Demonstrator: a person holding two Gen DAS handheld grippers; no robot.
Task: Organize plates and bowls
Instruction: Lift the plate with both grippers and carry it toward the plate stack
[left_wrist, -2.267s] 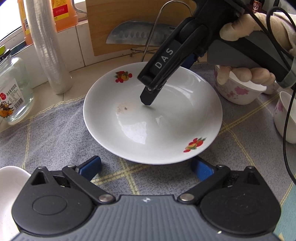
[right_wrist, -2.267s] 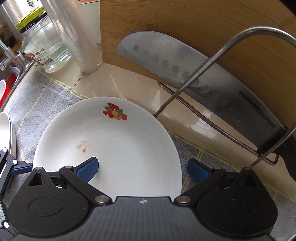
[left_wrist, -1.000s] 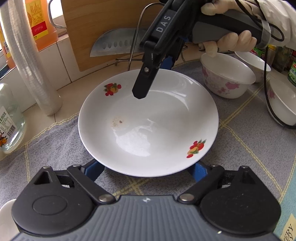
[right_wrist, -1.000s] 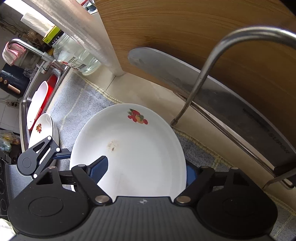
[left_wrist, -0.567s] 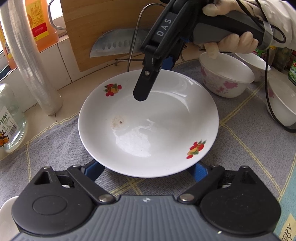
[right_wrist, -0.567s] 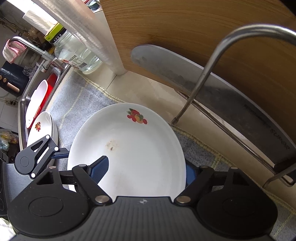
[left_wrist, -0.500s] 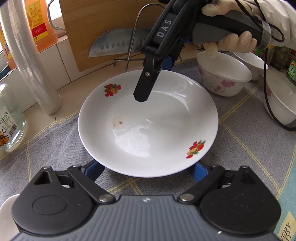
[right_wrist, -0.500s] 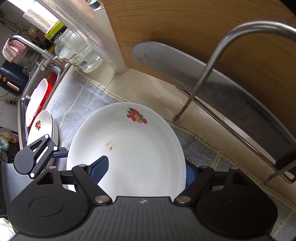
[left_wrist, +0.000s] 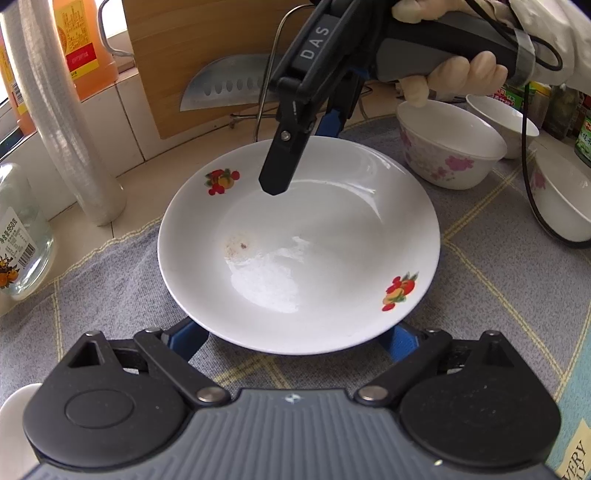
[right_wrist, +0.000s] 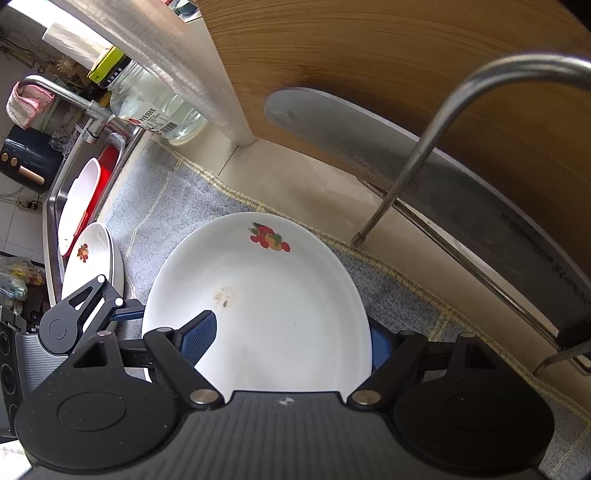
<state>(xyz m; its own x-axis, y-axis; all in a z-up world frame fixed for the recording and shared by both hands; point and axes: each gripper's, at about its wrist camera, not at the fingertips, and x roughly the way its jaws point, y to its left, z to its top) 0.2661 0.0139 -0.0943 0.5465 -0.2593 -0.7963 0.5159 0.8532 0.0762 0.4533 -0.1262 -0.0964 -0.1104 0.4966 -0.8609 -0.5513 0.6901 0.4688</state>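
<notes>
Here a round, glossy white plate (left_wrist: 299, 251) with small printed fruit sprigs on its rim and a faint brownish speck near its middle sits over a grey woven cloth (left_wrist: 110, 295) with pale yellow lines, spread on the worktop (left_wrist: 155, 177). The left gripper (left_wrist: 295, 341) has its blue-padded fingers (left_wrist: 188, 338) spread wide, one at each side of the plate's near edge and partly tucked under it; whether they touch it I cannot tell. The right gripper (right_wrist: 288, 334) comes in from the far side, fingers wide too, one blue pad over the plate's inside and the other just outside and below the rim, so the rim lies between them without being pinched. Behind the plate a wooden cutting board (right_wrist: 406, 74) leans upright, a broad steel cleaver (left_wrist: 229, 86) resting against it, with a bent wire stand (right_wrist: 424, 155) in front. A roll of clear plastic cups (left_wrist: 62, 122) stands to the left, beside a glass jar (left_wrist: 18, 236) of clear liquid and an orange bottle (left_wrist: 86, 44). To the right are three white bowls, the nearest one (left_wrist: 447, 144) flowered in pink, all with nothing visible in them. Farther off, more white plates (right_wrist: 92, 258) are stacked by a steel sink (right_wrist: 55, 206).
</notes>
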